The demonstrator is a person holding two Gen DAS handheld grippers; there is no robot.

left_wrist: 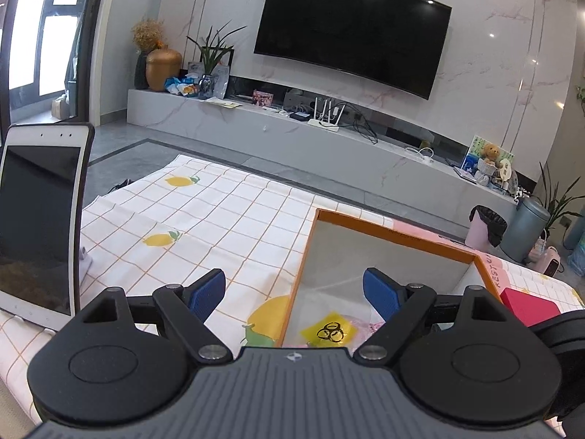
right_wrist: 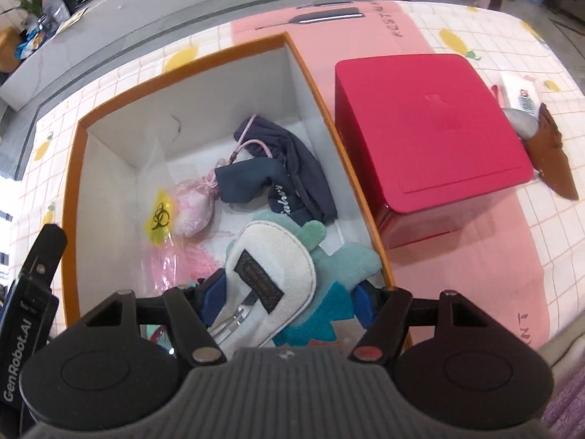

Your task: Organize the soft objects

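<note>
Clutter in one orange-rimmed box [right_wrist: 73, 168]: one white pouch [right_wrist: 270, 274], one teal plush [right_wrist: 347, 259], one navy cloth [right_wrist: 292, 168], one pink sachet [right_wrist: 193, 208]. Right hand-held gripper [right_wrist: 285, 292] stands spread, pouch and plush between its fingers. Left hand-held gripper [left_wrist: 292, 289] spread, empty, box rim ahead.

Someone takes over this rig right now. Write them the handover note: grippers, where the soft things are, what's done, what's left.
Left gripper: open, empty, over the near edge of the orange-rimmed box.
Right gripper: jaws wide around the white pouch and teal plush, low in the box; grip unclear.
Done: navy cloth, pink pouch and biohazard bag lie in the box.
Left: a brown item and grey item sit beside the red box.
</note>
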